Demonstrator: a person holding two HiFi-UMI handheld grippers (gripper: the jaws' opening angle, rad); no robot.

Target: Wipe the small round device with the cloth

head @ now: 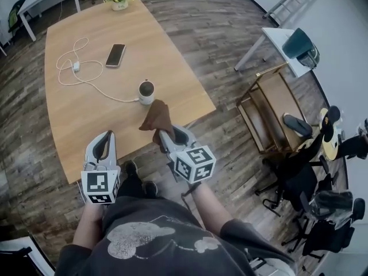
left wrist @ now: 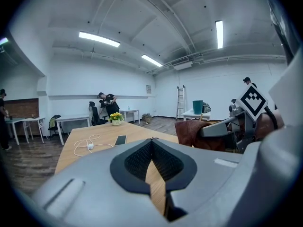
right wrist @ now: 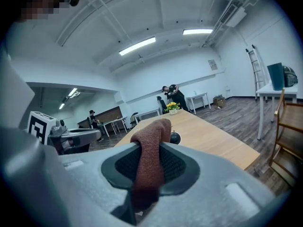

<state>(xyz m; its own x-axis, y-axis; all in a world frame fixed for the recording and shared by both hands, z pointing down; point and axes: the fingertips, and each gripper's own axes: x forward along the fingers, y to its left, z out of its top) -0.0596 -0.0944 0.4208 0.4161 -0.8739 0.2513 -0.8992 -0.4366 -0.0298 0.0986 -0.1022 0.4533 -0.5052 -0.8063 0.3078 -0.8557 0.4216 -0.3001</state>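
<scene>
Table [head: 86, 117] fills upper left; left gripper [head: 105, 140] at lower left, jaws pressed together, empty; right gripper [head: 163, 135] at centre pinches cloth [head: 156, 117], apart from device [head: 146, 91] just above it on the table: approach step, next likely needs cloth lowered onto device.

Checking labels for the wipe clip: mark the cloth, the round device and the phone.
cloth [head: 157, 119]: head view, middle of the brown fold.
device [head: 146, 88]: head view, its dark top.
phone [head: 115, 55]: head view, middle of its face.
</scene>
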